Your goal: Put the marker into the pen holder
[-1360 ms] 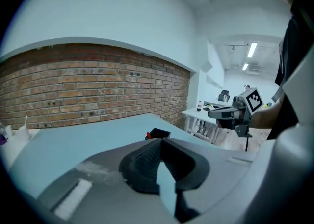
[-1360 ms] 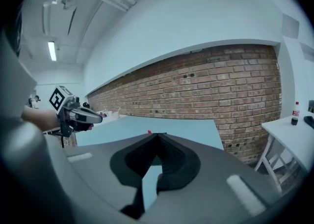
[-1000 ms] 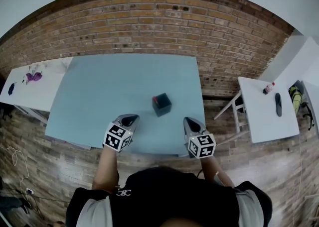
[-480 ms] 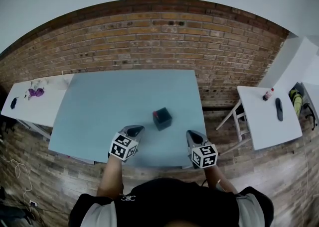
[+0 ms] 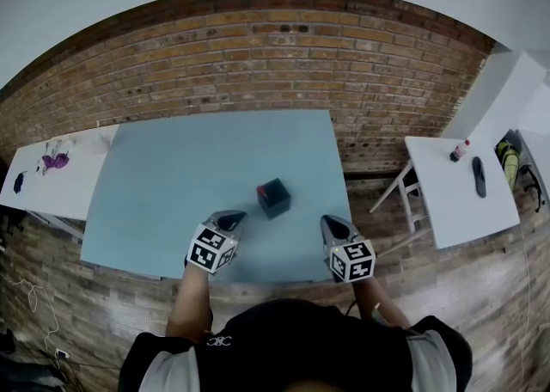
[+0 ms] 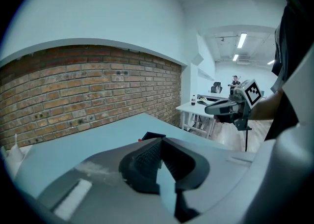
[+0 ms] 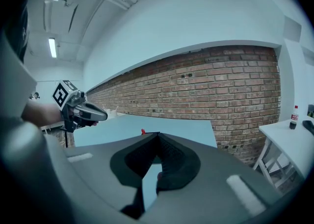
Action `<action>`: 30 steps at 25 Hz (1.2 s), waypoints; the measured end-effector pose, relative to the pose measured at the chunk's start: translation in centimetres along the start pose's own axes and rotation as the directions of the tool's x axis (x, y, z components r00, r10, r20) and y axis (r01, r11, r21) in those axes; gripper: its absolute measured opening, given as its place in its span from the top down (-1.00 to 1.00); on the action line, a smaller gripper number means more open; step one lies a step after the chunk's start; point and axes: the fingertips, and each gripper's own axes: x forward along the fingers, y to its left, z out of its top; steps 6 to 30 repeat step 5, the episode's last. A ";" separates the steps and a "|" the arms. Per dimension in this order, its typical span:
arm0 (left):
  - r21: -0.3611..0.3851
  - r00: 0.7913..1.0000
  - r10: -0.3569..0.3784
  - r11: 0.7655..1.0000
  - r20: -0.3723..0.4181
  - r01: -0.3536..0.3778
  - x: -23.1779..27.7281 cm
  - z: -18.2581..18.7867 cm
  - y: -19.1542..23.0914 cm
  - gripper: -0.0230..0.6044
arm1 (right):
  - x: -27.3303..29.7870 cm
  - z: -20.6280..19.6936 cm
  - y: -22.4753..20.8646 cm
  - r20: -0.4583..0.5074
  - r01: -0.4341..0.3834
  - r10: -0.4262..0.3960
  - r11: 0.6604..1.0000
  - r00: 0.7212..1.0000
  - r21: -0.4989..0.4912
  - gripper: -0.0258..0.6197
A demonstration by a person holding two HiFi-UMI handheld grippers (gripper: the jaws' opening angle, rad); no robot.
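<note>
A black cube-shaped pen holder [image 5: 275, 199] stands on the light blue table [image 5: 172, 184], right of its middle. A red marker [image 5: 265, 194] pokes out at the holder's left rim. In the left gripper view the pen holder [image 6: 153, 135] peeks over the jaw tips. The right gripper view shows only the marker's [image 7: 143, 131] red tip. My left gripper [image 5: 230, 220] is shut and empty, near the table's front edge, left of the holder. My right gripper [image 5: 331, 223] is shut and empty, to the holder's right. Neither touches the holder.
A brick wall [image 5: 258, 55] runs behind the table. A white table [image 5: 51, 180] at the left carries purple bits. Another white table [image 5: 455, 201] at the right holds a bottle [image 5: 458, 151] and a dark object [image 5: 479, 177]. A stool [image 5: 404, 188] stands between the tables.
My left gripper has shifted slightly right, closer to the pen holder. The right gripper has stayed put. The head view has wobbled a little.
</note>
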 end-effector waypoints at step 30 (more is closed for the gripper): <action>0.014 1.000 -0.001 1.000 0.000 0.001 0.6 0.2 0.2 0.91 | 0.4 0.1 -0.3 0.007 -0.003 0.003 1.000 1.000 -0.011 0.91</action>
